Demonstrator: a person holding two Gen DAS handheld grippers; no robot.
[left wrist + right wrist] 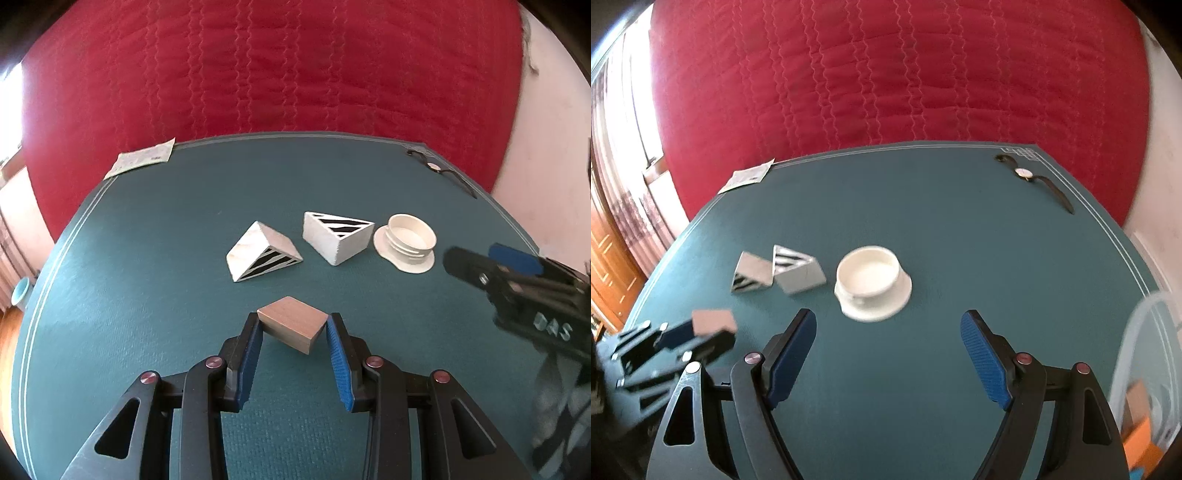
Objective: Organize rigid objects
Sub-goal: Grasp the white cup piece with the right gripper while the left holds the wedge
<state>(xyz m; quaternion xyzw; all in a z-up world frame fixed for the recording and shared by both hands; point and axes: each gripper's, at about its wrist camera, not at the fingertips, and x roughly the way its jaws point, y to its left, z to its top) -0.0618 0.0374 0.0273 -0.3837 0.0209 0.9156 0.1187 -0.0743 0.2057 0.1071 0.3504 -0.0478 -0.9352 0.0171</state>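
Note:
My left gripper is shut on a small wooden block, held between its blue pads just above the green mat. Beyond it lie two white wedges with black stripes, one on the left and one on the right, and a white threaded cap. My right gripper is open and empty, just in front of the white cap. The wedges lie left of the cap. The left gripper with the block shows at the lower left.
A wristwatch lies at the mat's far right corner and a paper slip at the far left edge. A red quilted backing rises behind the table. A pale bin with orange items stands at the lower right.

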